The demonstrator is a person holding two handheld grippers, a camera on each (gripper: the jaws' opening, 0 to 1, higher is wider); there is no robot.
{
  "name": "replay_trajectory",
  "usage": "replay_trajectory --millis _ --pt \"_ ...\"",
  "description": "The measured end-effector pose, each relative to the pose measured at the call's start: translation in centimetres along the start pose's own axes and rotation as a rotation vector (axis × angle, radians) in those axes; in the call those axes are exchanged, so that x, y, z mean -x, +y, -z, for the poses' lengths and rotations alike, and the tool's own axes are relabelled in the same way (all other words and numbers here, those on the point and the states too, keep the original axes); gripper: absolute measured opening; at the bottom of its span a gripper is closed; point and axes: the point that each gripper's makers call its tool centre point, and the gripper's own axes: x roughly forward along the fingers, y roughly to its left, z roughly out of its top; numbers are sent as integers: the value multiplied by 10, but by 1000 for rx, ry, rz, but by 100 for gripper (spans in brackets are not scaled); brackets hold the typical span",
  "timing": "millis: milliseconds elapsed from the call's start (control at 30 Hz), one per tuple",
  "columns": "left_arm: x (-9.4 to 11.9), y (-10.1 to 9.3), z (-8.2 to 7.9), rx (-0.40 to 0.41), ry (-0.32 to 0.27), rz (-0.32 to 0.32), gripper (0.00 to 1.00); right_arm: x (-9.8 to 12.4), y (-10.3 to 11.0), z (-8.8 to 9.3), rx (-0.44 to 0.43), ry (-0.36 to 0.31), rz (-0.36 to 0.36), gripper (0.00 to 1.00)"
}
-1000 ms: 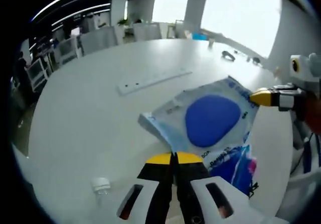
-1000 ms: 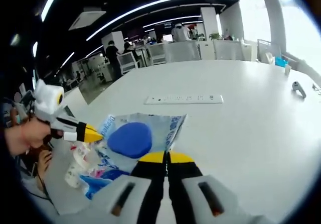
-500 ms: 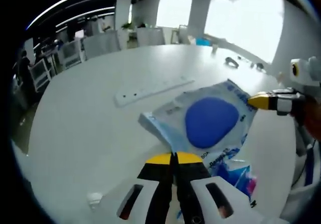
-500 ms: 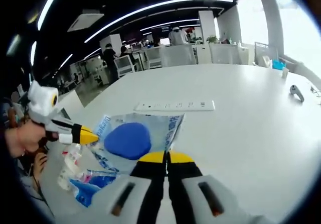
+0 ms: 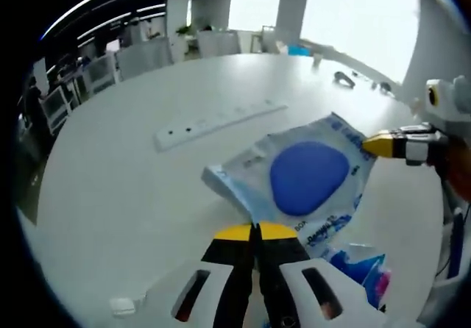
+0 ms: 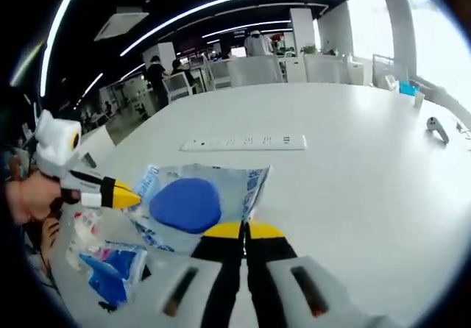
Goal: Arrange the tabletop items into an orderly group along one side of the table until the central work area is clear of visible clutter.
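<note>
A clear plastic bag (image 5: pixel 309 177) with blue print and a blue oval pad inside hangs stretched between both grippers above the white table (image 5: pixel 118 181). My left gripper (image 5: pixel 255 232) is shut on the bag's near edge; in the right gripper view it (image 6: pixel 126 195) comes in from the left, held by a hand. My right gripper (image 6: pixel 243 230) is shut on the opposite corner of the bag (image 6: pixel 188 203); it (image 5: pixel 377 144) comes in from the right of the left gripper view. A blue and pink packet (image 5: pixel 362 271) (image 6: pixel 110 269) lies on the table below the bag.
A long white power strip (image 5: pixel 219 118) (image 6: pixel 244 143) lies on the table beyond the bag. A small white object (image 5: pixel 121 305) sits at the table's near edge. A dark small device (image 5: pixel 344 80) (image 6: pixel 436 128) lies far off. Chairs and people stand beyond the table.
Both grippers keep hold of the bag. Both views have shifted: the blue and pink packet and the small white object now sit lower and further out in the pictures.
</note>
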Motion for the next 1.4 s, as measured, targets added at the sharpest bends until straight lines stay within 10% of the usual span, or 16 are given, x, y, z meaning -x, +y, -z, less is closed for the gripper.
replay_trajectory --millis 1400 --pt "-23 -69 3 -74 68 103 0 35 -53 23 -38 18 49 0"
